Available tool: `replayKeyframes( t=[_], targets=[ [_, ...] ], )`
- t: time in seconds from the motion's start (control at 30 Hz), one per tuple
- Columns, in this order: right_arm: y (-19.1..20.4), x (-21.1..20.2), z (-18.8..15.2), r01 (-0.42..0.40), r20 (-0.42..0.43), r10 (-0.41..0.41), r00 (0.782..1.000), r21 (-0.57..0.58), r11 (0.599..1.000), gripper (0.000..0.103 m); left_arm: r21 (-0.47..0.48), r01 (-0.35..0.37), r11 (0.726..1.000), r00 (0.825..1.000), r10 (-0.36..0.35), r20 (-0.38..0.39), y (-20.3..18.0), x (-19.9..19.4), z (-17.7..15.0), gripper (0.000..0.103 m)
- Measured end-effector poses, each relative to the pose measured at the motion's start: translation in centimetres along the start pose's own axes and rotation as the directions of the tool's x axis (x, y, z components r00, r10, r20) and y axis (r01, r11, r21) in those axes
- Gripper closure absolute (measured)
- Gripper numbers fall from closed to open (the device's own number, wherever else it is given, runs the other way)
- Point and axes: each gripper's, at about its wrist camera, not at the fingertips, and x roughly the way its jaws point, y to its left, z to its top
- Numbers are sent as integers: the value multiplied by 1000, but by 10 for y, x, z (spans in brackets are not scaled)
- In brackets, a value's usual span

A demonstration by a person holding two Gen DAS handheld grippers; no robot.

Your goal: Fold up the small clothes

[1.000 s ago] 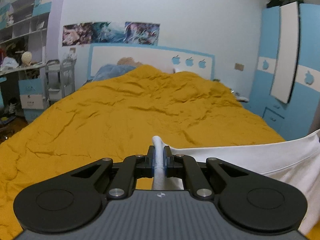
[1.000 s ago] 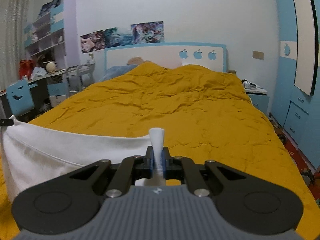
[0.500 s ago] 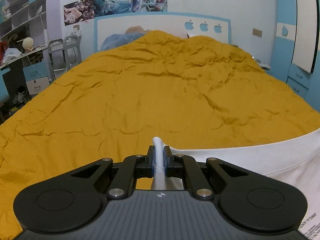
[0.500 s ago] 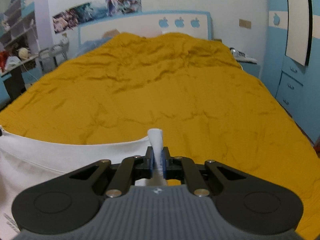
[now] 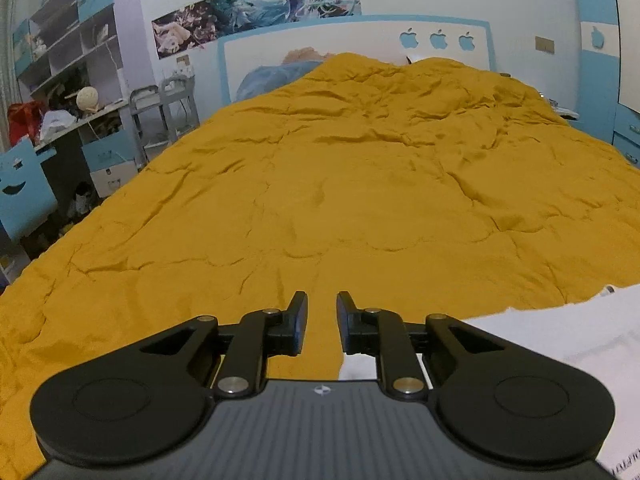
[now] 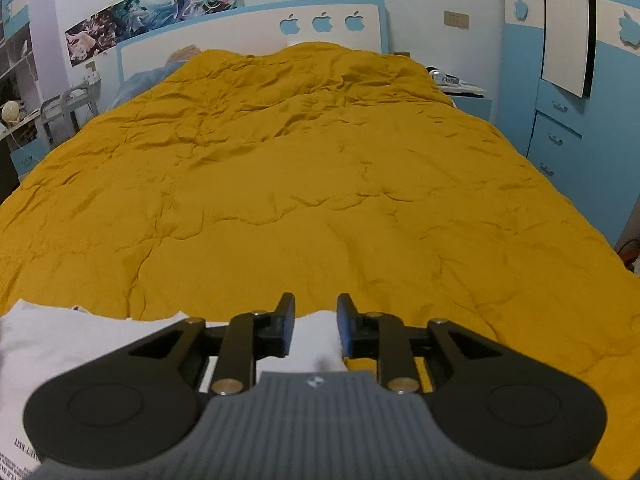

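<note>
A white garment (image 5: 560, 332) lies on the mustard-yellow bedcover (image 5: 360, 184), spread low between both grippers. In the left wrist view its edge runs from the right side to under the right finger. My left gripper (image 5: 322, 312) has its jaws opening, with only bedcover showing in the gap. In the right wrist view the white garment (image 6: 80, 340) stretches in from the left, and a fold of it sits loose between the fingers. My right gripper (image 6: 316, 312) is opening too, its pads off the cloth.
The bed fills both views, headboard (image 5: 360, 40) at the far end. A desk, shelves and a metal cart (image 5: 164, 112) stand along the left. A blue wardrobe (image 6: 580, 80) and a nightstand (image 6: 464, 92) line the right side.
Both grippers came down toward the bed with the white garment pinched, then let go of it; their jaws now stand apart and the cloth rests on the cover.
</note>
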Motion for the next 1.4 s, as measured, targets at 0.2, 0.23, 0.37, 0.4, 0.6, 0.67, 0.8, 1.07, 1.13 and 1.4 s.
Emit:
replayKeyframes(
  t=[0.2, 0.23, 0.37, 0.4, 0.6, 0.67, 0.8, 1.07, 1.13, 1.4],
  targets=[
    [1, -32, -18, -57, -48, 56, 997, -15, 998, 84, -54, 60, 997, 997, -63, -48, 15, -37, -15, 77],
    [4, -39, -24, -69, -63, 68, 996, -17, 997, 84, -63, 65, 996, 996, -68, -56, 17, -44, -19, 77],
    [17, -70, -51, -130, -124, 126, 984, -28, 991, 81, -96, 108, 990, 990, -116, -82, 20, -77, -32, 78],
    [20, -78, -57, -148, -139, 143, 980, -27, 989, 81, -89, 119, 989, 988, -126, -88, 19, -84, -35, 78],
    [37, -117, -99, -181, -188, 165, 968, -68, 981, 81, 14, 122, 992, 983, -119, -139, 9, -111, -61, 77],
    [37, -124, -114, -152, -194, 133, 972, -86, 985, 81, -3, 136, 991, 981, -135, -142, 13, -112, -74, 78],
    [23, -127, -141, -85, -224, 64, 973, -83, 993, 81, -61, 156, 986, 962, -166, -215, 23, -99, -99, 81],
    [2, -126, -193, -74, -234, 69, 970, -15, 997, 82, -79, 121, 990, 952, -138, -273, 22, -73, -140, 82],
    [-3, -125, -200, -77, -219, 75, 973, -2, 997, 82, -63, 114, 991, 954, -127, -271, 19, -72, -138, 82],
    [0, -126, -195, -60, -233, 57, 971, -6, 998, 82, -80, 47, 996, 959, -67, -277, 31, -91, -150, 77]
  ],
)
